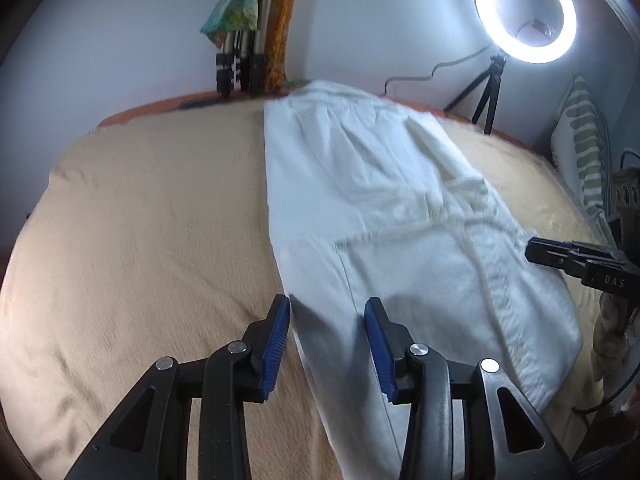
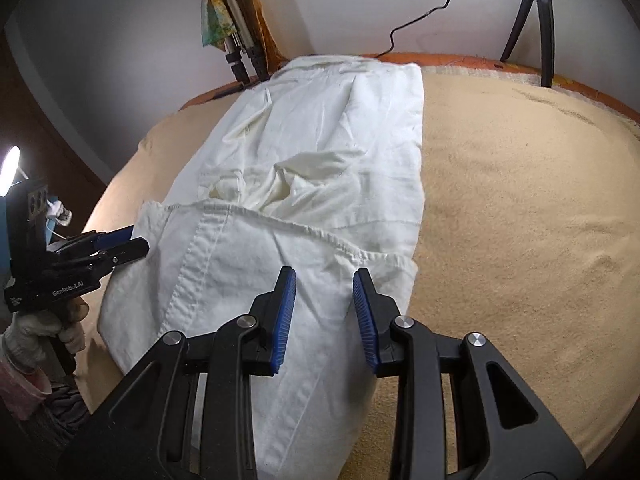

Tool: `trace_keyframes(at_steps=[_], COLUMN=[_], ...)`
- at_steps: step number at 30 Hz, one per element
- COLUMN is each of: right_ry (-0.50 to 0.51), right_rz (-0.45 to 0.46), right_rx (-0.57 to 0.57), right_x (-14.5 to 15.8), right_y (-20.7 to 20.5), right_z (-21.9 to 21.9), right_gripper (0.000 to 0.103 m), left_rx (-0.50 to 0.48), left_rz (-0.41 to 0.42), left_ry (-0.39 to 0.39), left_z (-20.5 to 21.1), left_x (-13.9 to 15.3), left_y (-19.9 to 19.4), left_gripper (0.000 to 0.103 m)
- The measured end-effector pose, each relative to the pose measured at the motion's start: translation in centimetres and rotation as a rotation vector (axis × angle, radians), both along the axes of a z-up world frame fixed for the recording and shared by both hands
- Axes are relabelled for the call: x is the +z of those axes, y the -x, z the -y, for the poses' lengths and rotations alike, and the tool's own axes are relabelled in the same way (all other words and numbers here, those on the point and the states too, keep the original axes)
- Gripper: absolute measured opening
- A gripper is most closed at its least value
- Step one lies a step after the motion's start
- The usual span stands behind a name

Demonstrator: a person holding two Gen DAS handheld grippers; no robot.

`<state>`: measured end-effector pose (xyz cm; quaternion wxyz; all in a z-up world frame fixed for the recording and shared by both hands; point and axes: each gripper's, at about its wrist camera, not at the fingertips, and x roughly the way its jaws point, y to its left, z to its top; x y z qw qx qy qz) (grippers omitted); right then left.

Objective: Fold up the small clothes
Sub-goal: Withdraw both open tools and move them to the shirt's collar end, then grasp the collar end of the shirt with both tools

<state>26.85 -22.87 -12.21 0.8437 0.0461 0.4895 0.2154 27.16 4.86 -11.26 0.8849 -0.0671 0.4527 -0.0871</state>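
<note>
Both tongs hang spread with nothing pinched: your left tongs [image 1: 326,344] straddle the left edge of the garment [image 1: 384,216] near its close end, and your right tongs [image 2: 324,316] hover over its near right part, blue ribbed pads [image 2: 286,316] apart above the cloth.

Largest is the bed, its tan cover [image 1: 152,220] nappy, lightly rumpled and domed in the fisheye, with an orange rim at the far side. You have wide bare cover to the left of the garment in the left view and to its right in the right view.

That white garment lies lengthwise down the middle, a long woven cotton piece, creased, with stitched seams and a puckered hem crossing it midway. Its left and right long edges run fairly straight; the middle is bunched in soft folds.

At the far corner a ring light [image 1: 526,10] glows on a black tripod [image 1: 486,88], its cable snaking along the wall. A bundle of metal tripod legs [image 1: 240,68] with bright cloth stands at the far edge. A striped pillow [image 1: 584,152] lies at the right.
</note>
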Motion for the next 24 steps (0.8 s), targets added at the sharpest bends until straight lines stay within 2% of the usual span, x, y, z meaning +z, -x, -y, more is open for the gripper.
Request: trace_keyframes(at_steps=[4, 6, 10, 15, 20, 23, 24], right_ry=[-0.068, -0.06, -0.019, -0.08, -0.163, -0.178, -0.177], right_rz=[0.035, 0.037, 0.058, 0.026, -0.018, -0.048, -0.054], right_rx=[-0.015, -0.012, -0.02, -0.096, -0.142, -0.132, -0.13], right_x=[2.2, 2.7, 3.1, 1.4, -1.1, -2.7, -3.0], right_y=[-1.3, -2.7, -6.4, -11.7, -16.2, -18.8, -19.4], right_z=[1.5, 1.8, 2.5, 4.3, 5.1, 4.4, 4.2], right_gripper=[0.032, 0.034, 0.049, 0.05, 0.05, 0.05, 0.05], left_rx=[0.028, 0.04, 0.058, 0.075, 0.081, 0.059, 0.049], left_rz=[0.037, 0.057, 0.072, 0.045, -0.008, -0.032, -0.012], left_ry=[-0.003, -0.016, 0.006, 0.081, 0.144, 0.099, 0.088], left_z=[-1.9, -2.7, -4.0, -4.9, -5.2, -4.5, -4.3], left_x=[1.7, 2.3, 2.7, 1.2, -1.6, -3.1, -3.2], left_y=[-3.1, -5.1, -9.3, -14.2, -17.9, -19.5, -19.7], left_gripper=[0.04, 0.04, 0.04, 0.042, 0.048, 0.048, 0.048])
